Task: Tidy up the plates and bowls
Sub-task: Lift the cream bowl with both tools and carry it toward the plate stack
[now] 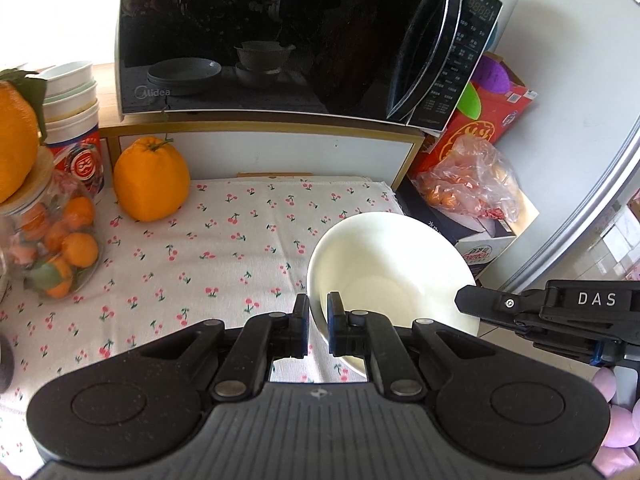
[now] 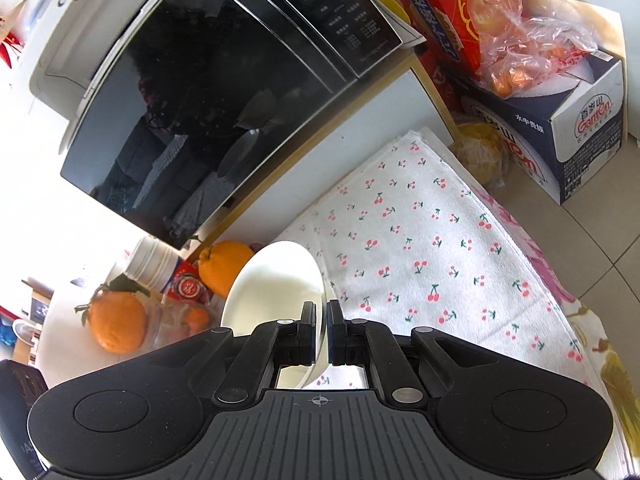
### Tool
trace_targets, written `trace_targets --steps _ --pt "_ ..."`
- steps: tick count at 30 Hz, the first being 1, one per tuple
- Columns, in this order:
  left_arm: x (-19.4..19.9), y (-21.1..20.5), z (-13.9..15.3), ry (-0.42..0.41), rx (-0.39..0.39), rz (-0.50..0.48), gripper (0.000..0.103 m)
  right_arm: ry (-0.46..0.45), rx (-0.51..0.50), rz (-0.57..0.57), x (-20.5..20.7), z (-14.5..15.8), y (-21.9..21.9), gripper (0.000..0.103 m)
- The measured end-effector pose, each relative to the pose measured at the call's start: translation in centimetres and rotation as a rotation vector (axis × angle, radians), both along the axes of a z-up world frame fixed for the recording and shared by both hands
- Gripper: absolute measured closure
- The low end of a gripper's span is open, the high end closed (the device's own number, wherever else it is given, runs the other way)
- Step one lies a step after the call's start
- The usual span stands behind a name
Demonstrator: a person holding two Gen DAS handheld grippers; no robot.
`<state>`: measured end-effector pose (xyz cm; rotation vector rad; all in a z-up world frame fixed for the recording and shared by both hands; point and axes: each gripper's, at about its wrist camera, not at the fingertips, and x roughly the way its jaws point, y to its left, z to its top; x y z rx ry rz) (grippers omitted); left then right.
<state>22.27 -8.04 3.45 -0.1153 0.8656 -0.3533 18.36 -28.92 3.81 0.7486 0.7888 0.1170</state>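
A white bowl (image 1: pixel 392 268) hangs tilted above the cherry-print cloth (image 1: pixel 224 236). My left gripper (image 1: pixel 318 312) is shut on the bowl's left rim. My right gripper (image 2: pixel 322 316) is shut on the rim of the same white bowl (image 2: pixel 276 280), and its black body shows at the right of the left wrist view (image 1: pixel 560 308). Stacked white bowls (image 1: pixel 72 88) stand at the far left beside the microwave. The microwave door reflects plates and bowls.
A black Midea microwave (image 1: pixel 280 40) stands on a wood-edged shelf at the back. A large orange (image 1: pixel 150 178) sits on the cloth, a jar of small oranges (image 1: pixel 56 248) at the left. Boxes and a bag of fruit (image 1: pixel 472 184) are at the right, over the floor.
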Motion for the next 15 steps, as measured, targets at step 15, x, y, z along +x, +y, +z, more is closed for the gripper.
trace_targets --steps 15 --pt "-6.3 1.6 -0.4 0.036 -0.029 0.017 0.095 0.012 -0.044 0.025 -6.8 0.3 1.7 0.096"
